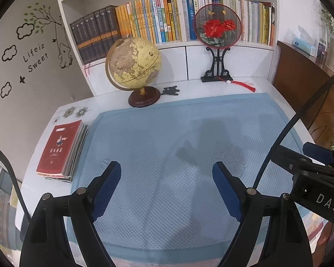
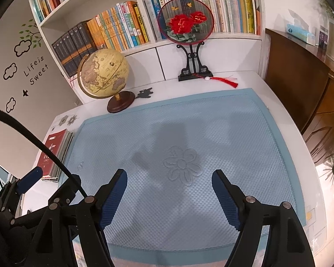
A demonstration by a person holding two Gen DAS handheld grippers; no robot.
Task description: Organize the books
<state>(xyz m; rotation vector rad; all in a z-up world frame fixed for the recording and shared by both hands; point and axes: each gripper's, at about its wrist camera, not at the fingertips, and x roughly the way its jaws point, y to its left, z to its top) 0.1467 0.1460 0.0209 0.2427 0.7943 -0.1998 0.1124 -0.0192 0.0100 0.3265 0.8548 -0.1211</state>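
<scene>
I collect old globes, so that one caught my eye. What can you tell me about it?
The globe is a yellowish, antique-style ball with tan and brown landmasses. A brass-coloured arc holds it at a tilt, and a short gold stem joins it to a round, dark reddish-brown base that looks like polished wood. It stands upright on the white desk, just behind the back edge of the blue mat and in front of the bookshelf. A small black cutout lies beside the base. Neither gripper touches it.

White desk [image 1: 276, 86] carries blue mat [image 1: 167, 146], book stack [image 1: 62, 151], globe [image 1: 133, 64], fan stand [image 1: 218, 66].
</scene>
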